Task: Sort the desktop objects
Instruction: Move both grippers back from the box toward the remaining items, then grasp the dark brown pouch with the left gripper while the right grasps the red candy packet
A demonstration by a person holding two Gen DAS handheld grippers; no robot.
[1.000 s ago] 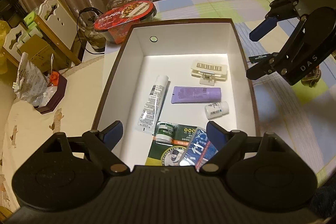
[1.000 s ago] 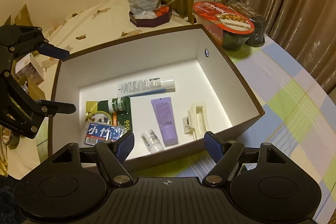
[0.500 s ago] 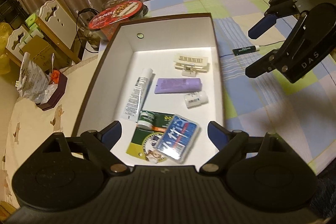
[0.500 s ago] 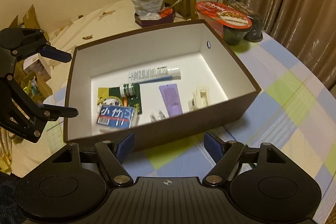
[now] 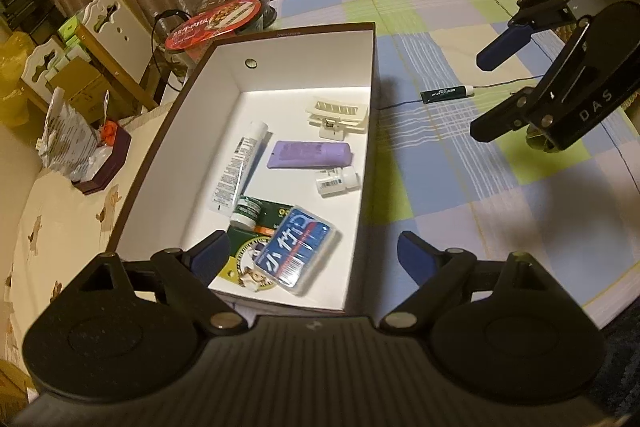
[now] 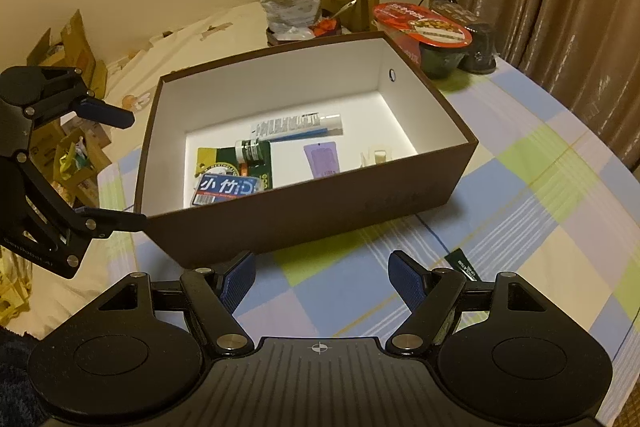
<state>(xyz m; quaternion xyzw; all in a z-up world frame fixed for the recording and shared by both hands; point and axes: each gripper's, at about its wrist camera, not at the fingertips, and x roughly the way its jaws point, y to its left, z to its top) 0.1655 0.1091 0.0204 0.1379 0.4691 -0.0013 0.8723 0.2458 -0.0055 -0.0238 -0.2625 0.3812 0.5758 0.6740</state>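
Your checked-cloth surface [image 6: 540, 211] carries the rigid brown cardboard box [image 6: 304, 223] with its white interior holding soft tubes, while the slim dark green lip-balm stick [image 5: 446, 94] lies outside beside it, and both your left claw [image 5: 312, 259] and right claw [image 6: 320, 277] hang released, empty.

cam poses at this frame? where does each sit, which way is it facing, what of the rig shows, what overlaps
Left wrist: on the left gripper, looking down into the brown box from one short end; its own open fingers show below, the right gripper at right.
Right wrist: on the right gripper, facing the box's long outer wall across the checked cloth; its own open fingers show, the left gripper at left.
Shared: box, blue packet.
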